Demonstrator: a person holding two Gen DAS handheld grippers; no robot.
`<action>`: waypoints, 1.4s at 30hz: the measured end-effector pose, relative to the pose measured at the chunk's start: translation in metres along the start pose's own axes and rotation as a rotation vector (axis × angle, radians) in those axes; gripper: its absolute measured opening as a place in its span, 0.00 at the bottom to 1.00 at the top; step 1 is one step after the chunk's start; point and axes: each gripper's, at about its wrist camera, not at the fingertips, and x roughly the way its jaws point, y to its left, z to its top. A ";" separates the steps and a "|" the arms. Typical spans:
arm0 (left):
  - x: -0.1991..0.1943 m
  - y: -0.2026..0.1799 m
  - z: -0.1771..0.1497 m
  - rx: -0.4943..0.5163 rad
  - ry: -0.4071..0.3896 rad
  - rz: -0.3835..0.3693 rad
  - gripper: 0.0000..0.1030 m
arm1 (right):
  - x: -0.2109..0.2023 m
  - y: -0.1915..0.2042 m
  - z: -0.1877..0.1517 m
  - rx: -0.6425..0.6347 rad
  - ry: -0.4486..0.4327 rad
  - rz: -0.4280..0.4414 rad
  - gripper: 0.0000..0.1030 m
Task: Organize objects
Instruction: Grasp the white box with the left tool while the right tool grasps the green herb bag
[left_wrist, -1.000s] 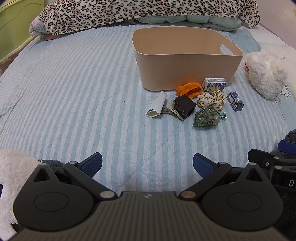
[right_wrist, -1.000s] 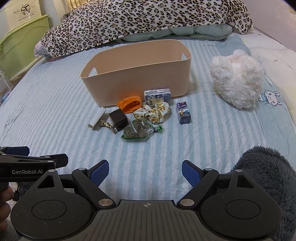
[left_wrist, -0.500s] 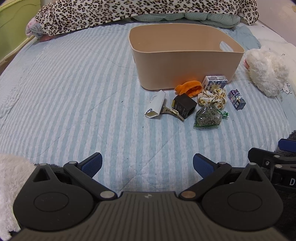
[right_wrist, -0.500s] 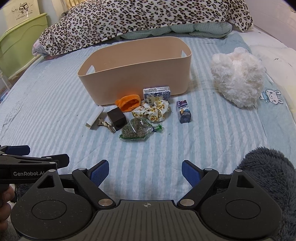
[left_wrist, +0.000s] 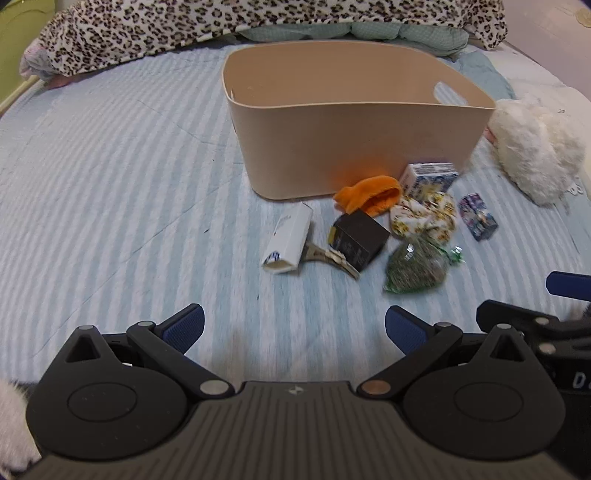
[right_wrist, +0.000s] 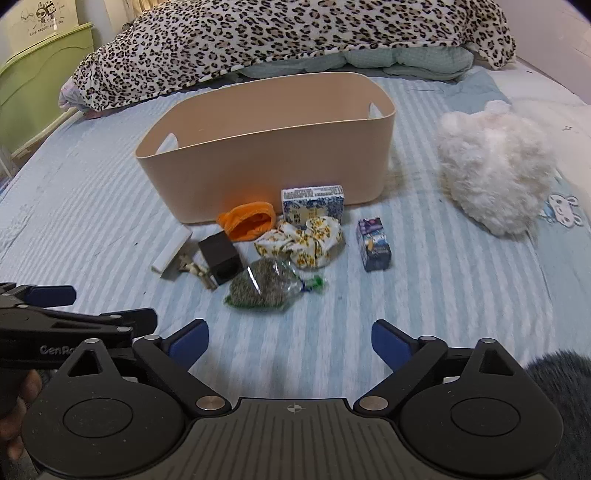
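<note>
A beige bin (left_wrist: 354, 147) (right_wrist: 266, 147) stands on the striped bed. In front of it lie a white box (left_wrist: 288, 240) (right_wrist: 171, 249), a metal clip (left_wrist: 330, 256), a black box (left_wrist: 360, 236) (right_wrist: 219, 256), an orange cloth (left_wrist: 369, 194) (right_wrist: 247, 219), a blue-white carton (left_wrist: 428, 177) (right_wrist: 313, 203), a yellow-patterned cloth (left_wrist: 424, 218) (right_wrist: 303, 240), a green bag (left_wrist: 417, 266) (right_wrist: 262, 284) and a small purple box (left_wrist: 478, 218) (right_wrist: 373, 243). My left gripper (left_wrist: 293, 326) and my right gripper (right_wrist: 290, 341) are open and empty, short of the pile.
A white plush toy (left_wrist: 532, 147) (right_wrist: 495, 166) lies right of the bin. A leopard-print blanket (right_wrist: 277, 33) lies behind it. A dark fuzzy item (right_wrist: 557, 380) sits at the near right. A green cabinet (right_wrist: 33, 85) stands at the left.
Both grippers have moved forward toward the pile and the bin, which now look larger. Both stay open and empty.
</note>
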 end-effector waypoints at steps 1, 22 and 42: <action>0.008 0.002 0.004 -0.006 0.008 -0.001 1.00 | 0.007 -0.001 0.003 0.001 0.003 0.000 0.96; 0.094 0.043 0.050 -0.028 0.027 -0.013 1.00 | 0.103 0.011 0.031 -0.012 0.106 0.065 0.99; 0.092 0.046 0.046 0.026 0.011 -0.018 0.19 | 0.096 0.015 0.026 -0.018 0.077 0.071 0.79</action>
